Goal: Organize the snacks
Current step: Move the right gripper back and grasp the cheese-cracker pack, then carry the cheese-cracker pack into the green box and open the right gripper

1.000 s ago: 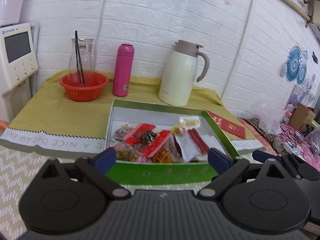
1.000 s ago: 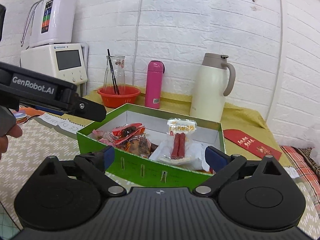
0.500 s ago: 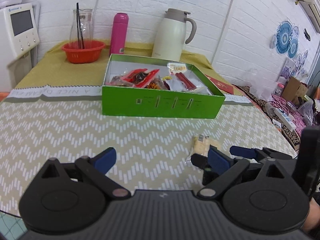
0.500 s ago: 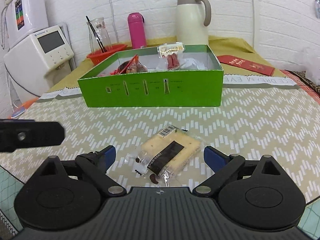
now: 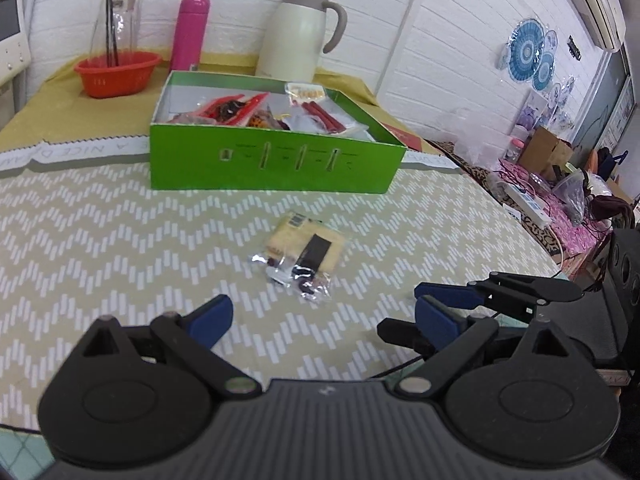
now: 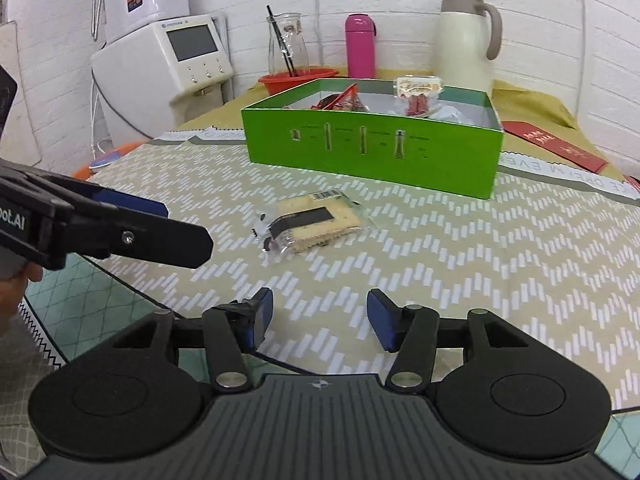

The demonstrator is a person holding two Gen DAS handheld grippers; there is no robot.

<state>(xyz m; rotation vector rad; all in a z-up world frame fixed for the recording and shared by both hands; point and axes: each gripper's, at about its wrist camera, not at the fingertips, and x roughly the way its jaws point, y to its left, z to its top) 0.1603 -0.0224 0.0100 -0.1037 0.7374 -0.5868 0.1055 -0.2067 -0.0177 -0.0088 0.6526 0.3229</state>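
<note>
On the table's chevron-patterned beige cloth [image 5: 100,240], a green rectangular cardboard box [image 5: 276,160] is sitting open at twelve o'clock, holding red and clear snack packets [image 5: 236,106]. Behind it, a cream thermal jug [image 5: 298,34] is standing at one o'clock, a pink bottle [image 5: 191,32] at eleven and an orange plastic basin [image 5: 116,73] at ten. A clear-wrapped cracker packet with a black band [image 6: 314,220] is lying flat on the cloth, apart from the box and ahead of both tools. The left gripper [image 5: 320,316] is standing wide apart, empty. The right gripper [image 6: 318,314] is closing, with nothing between its jaws.
</note>
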